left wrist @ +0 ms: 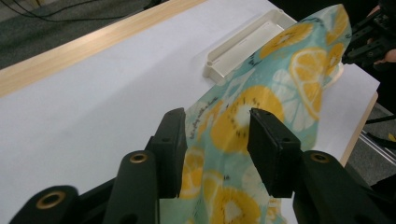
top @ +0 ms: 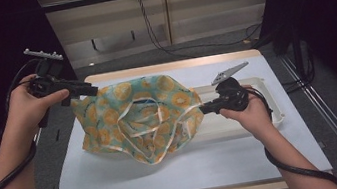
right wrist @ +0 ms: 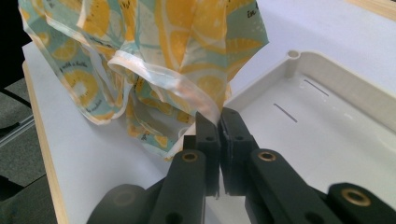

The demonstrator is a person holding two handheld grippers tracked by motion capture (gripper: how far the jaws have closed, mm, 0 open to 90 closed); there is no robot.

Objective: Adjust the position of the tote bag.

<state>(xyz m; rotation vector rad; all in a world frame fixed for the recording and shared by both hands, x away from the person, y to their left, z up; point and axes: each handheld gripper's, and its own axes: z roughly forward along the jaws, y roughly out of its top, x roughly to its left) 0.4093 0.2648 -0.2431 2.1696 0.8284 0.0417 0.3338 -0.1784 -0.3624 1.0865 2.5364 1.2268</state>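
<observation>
A teal cloth printed with orange slices [top: 144,116] hangs bunched above the white table top, its white-trimmed edges looping in the middle. At its left corner my left gripper [top: 91,91] stands open. In the left gripper view the cloth [left wrist: 261,102] runs between the parted jaws of this gripper [left wrist: 217,126], and the pads do not press it. My right gripper [top: 204,108] is shut on the cloth's right edge. In the right gripper view its jaws [right wrist: 219,114] pinch the white trim of the cloth [right wrist: 154,51], just above the tray.
A shallow white tray [top: 265,110] lies on the right of the table, partly under the cloth; its rim [left wrist: 243,44] and floor [right wrist: 327,121] show from both grippers. A white sheet [top: 192,166] covers the wooden table. Cables trail from both grippers.
</observation>
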